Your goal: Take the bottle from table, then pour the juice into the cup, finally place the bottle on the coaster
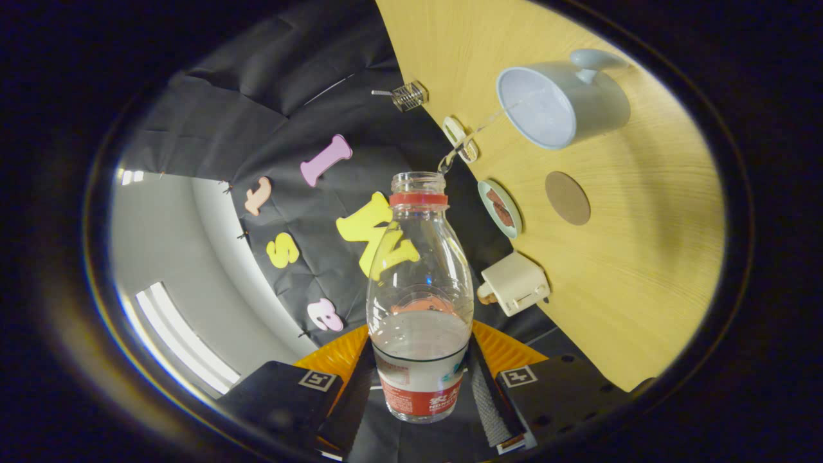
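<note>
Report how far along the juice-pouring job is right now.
Done: the clear plastic bottle with the red neck ring is off the wooden table, uncapped, clamped between the gripper fingers. In hand: the view is rolled toward the pale blue mug, and a thin stream seems to run from the bottle mouth into it. Left: finish pouring, since liquid remains, then stand the bottle on the round brown coaster, which is bare.

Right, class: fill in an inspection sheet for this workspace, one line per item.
Surface: wooden table, seen tilted.
Job's things: uncapped bottle held tilted, thin stream arcing from its mouth into the cup; round brown coaster bare, beside the cup.
Clutter: small dish, white box, wire holder along the table edge.
Grippers: claw shut on bottle, fingers either side of its label.
Cables: nothing seen.
Surroundings: black cloth wall.
</note>
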Motion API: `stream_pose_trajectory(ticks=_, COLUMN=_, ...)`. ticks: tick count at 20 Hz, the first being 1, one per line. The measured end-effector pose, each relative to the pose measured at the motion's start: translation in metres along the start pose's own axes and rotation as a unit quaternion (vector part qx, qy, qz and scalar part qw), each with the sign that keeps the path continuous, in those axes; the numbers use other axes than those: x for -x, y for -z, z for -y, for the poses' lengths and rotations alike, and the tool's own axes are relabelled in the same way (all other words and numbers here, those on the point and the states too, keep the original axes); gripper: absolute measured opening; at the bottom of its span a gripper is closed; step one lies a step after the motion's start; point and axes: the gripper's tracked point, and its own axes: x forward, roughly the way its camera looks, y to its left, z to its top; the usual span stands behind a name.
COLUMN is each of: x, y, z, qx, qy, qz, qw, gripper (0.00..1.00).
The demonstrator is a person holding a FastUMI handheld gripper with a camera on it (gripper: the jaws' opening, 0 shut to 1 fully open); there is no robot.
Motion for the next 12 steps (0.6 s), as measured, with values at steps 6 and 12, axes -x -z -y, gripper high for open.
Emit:
stream_pose_trajectory(ticks=6, x=0.0, y=0.006, z=-0.007, qx=-0.042, qy=-0.009, qz=-0.002, qw=0.999, gripper=0.77)
stream_pose_trajectory(ticks=12, x=-0.003, y=0.002, z=-0.027, qx=-0.062, qy=-0.031, qz=-0.001, qw=0.998, gripper=0.77)
